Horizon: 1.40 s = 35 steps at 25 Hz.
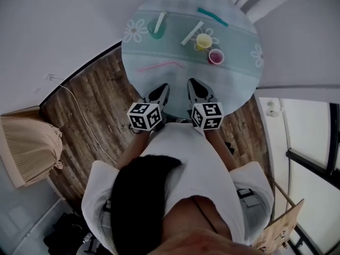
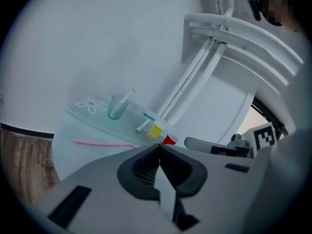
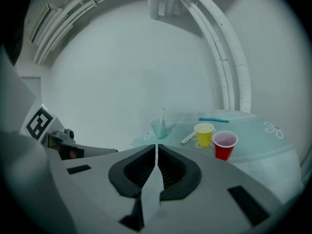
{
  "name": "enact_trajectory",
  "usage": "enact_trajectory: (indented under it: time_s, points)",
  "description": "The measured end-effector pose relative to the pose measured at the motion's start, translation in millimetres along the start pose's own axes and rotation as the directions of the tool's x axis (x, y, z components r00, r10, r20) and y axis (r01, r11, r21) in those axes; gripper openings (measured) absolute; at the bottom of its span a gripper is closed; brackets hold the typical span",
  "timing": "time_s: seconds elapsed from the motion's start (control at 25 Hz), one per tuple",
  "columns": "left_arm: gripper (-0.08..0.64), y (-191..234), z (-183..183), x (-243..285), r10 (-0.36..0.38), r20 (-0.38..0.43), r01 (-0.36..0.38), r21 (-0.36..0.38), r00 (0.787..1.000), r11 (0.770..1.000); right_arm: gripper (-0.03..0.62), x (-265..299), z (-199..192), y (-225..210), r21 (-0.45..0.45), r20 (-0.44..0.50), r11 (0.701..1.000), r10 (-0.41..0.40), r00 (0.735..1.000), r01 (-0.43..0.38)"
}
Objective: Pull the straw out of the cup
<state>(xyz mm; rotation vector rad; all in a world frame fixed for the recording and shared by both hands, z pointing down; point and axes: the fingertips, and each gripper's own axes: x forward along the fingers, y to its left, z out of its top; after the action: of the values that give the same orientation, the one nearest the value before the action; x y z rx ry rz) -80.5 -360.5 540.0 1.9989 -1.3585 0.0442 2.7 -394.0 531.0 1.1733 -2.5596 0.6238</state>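
While the person stands at the near edge of the round table (image 1: 241, 84), the left gripper (image 1: 161, 91) and the right gripper (image 1: 195, 88) are side by side above that edge, pointing across the tabletop and slightly downward. The left gripper's jaws are pressed together with nothing between them, and the right gripper's jaws are likewise closed flat on each other and empty. Neither gripper touches anything on the table. The task's straw (image 3: 163, 114), white, stands leaning in the translucent green cup (image 3: 159, 129), which sits at the far left of the table on a pale cloth printed with daisies, well apart from both grippers. A pink straw (image 1: 159, 65) lies flat on the cloth between the grippers and the green cup. To the right stand a yellow cup (image 3: 204, 134) and, just beside it and nearer the person, a red cup (image 3: 224, 145), both upright. A loose white straw (image 1: 192, 32) lies next to the yellow cup, and a teal straw (image 1: 212, 16) lies near the far rim. Wooden floor shows beneath the table.
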Motion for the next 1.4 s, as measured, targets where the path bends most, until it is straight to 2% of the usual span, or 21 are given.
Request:
enact_trajectory:
  time_s: [0.68,0.72,0.8,1.12,1.4]
  points:
    - [0.009,60,39,22,0.017,-0.025,-0.017,-0.016,1.000,1.000,0.041,81,52,-4,0.023,0.023,1.000,0.015,1.000,-0.016]
    - [0.009,64,42,23,0.018,-0.025,-0.018,-0.018,1.000,1.000,0.049,85,53,-3,0.025,0.022,0.999,0.023,1.000,-0.023]
    - [0.009,72,47,25,0.021,-0.025,-0.022,-0.026,0.999,0.999,0.122,94,55,1,0.032,0.010,0.999,0.041,0.999,-0.042]
    - [0.009,96,61,33,0.017,-0.041,-0.019,-0.044,0.999,0.999,0.130,122,66,1,0.039,-0.002,0.999,0.017,1.000,-0.017]
    - [0.009,111,72,39,0.001,-0.062,-0.002,-0.029,0.998,1.000,0.160,149,75,1,0.049,-0.014,0.999,0.005,1.000,-0.005]
